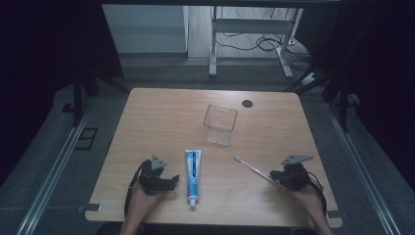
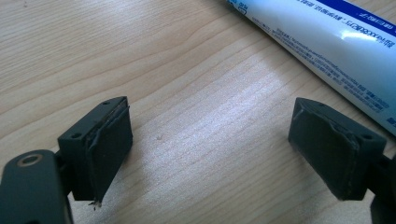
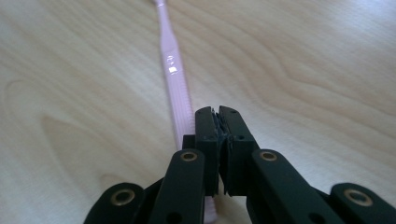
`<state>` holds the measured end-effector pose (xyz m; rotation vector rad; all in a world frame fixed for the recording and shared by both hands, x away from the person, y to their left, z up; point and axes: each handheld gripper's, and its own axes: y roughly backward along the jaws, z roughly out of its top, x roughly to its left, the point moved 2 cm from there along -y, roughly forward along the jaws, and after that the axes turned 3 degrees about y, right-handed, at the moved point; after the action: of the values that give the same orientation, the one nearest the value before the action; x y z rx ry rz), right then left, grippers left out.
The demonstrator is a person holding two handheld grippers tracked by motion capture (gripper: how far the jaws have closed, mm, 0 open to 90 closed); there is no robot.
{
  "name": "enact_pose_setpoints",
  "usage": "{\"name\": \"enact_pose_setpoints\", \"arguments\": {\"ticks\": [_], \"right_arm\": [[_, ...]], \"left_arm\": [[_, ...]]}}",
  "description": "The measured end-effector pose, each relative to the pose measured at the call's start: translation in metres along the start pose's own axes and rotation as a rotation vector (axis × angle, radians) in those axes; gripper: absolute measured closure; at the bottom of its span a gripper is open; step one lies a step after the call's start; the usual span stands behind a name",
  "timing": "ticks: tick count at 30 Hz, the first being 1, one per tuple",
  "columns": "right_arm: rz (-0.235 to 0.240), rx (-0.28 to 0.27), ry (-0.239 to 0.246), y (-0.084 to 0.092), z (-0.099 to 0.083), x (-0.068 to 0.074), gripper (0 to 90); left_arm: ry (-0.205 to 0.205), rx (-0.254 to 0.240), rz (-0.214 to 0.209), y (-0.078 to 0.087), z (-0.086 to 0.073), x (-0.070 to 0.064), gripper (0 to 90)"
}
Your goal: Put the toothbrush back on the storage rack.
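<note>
A pink toothbrush (image 1: 254, 169) lies on the wooden table (image 1: 161, 117) at the right, bristle end toward the middle. My right gripper (image 1: 276, 177) rests at its handle end. In the right gripper view the gripper (image 3: 218, 116) is shut with its pads pressed together, and the toothbrush (image 3: 175, 79) runs along the wood under its left side, not between the pads. A white and blue toothpaste tube (image 1: 193, 176) lies at front centre, cap toward me. My left gripper (image 1: 169, 182) sits just left of it, open (image 2: 210, 149) over bare wood, with the tube (image 2: 336, 42) beyond its right jaw.
A clear plastic cup (image 1: 219, 125) stands upright mid-table, behind the tube and the brush. A black round cap (image 1: 247, 103) sits near the far edge. Beyond the table stands a metal desk frame (image 1: 213, 44) with cables on the floor.
</note>
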<state>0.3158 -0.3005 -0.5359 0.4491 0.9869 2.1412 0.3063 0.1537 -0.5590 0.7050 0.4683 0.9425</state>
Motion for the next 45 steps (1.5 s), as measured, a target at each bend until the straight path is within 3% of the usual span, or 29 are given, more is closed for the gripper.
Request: {"name": "enact_pose_setpoints", "arguments": {"ticks": [5, 14, 29, 39, 45], "right_arm": [[0.009, -0.003, 0.023, 0.002, -0.004, 0.011, 85.8], [0.006, 0.017, 0.030, 0.007, 0.003, 0.010, 78.1], [0.020, 0.108, 0.032, 0.008, 0.019, 0.004, 64.5], [0.041, 0.174, 0.055, 0.005, 0.035, 0.009, 63.1], [0.057, 0.248, 0.079, -0.003, 0.045, 0.014, 60.7]], "left_arm": [[0.000, 0.000, 0.000, 0.000, 0.000, 0.000, 13.5], [-0.001, 0.001, 0.000, 0.000, 0.000, 0.000, 13.6], [0.000, 0.000, 0.000, 0.000, 0.000, 0.000, 13.5], [0.001, -0.001, -0.001, 0.000, 0.000, 0.000, 13.5], [0.002, -0.001, -0.001, 0.000, 0.000, 0.000, 13.5]]}}
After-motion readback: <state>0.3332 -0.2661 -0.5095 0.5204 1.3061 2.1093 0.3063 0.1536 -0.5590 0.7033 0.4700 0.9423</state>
